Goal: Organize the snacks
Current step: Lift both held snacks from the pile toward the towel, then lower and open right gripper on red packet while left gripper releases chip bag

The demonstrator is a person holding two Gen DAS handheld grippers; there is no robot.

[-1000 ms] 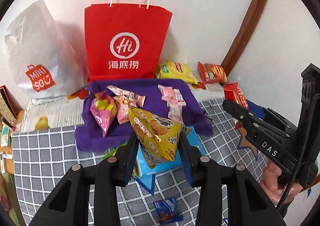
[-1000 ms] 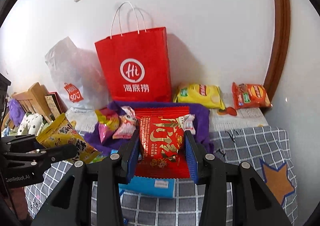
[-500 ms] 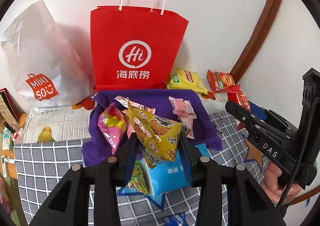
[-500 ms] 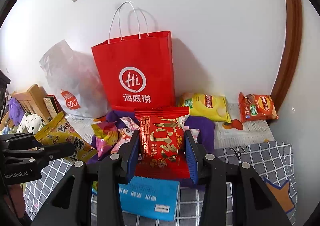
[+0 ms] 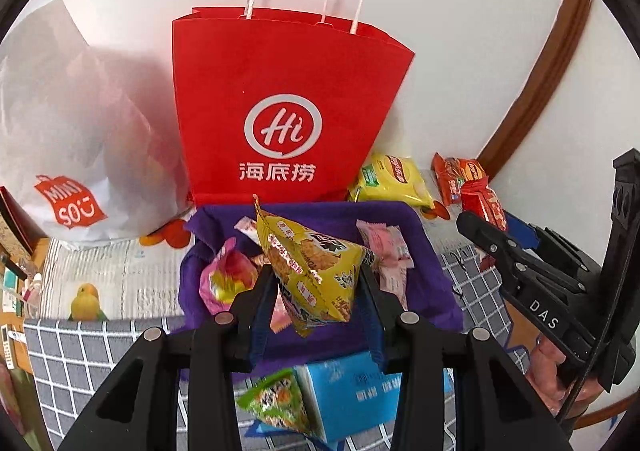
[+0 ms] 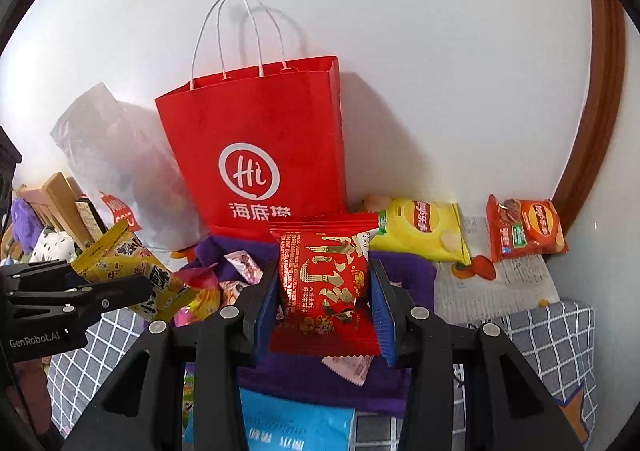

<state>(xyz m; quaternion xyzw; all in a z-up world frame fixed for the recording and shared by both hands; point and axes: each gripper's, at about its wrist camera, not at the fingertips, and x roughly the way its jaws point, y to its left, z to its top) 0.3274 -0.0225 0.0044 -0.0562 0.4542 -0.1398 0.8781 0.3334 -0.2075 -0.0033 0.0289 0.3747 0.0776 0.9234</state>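
Left gripper [image 5: 316, 291] pinches a yellow snack packet [image 5: 316, 271] between its blue pads at centre frame, the packet sticking up above the fingertips over the purple cloth [image 5: 420, 275], with the red paper bag [image 5: 288, 107] standing behind it. Right gripper [image 6: 325, 301] is clamped on a red snack packet [image 6: 324, 271], squeezed upright between both pads at lower centre, in front of that same bag [image 6: 256, 139], yellow chip bag [image 6: 424, 231] off to the right
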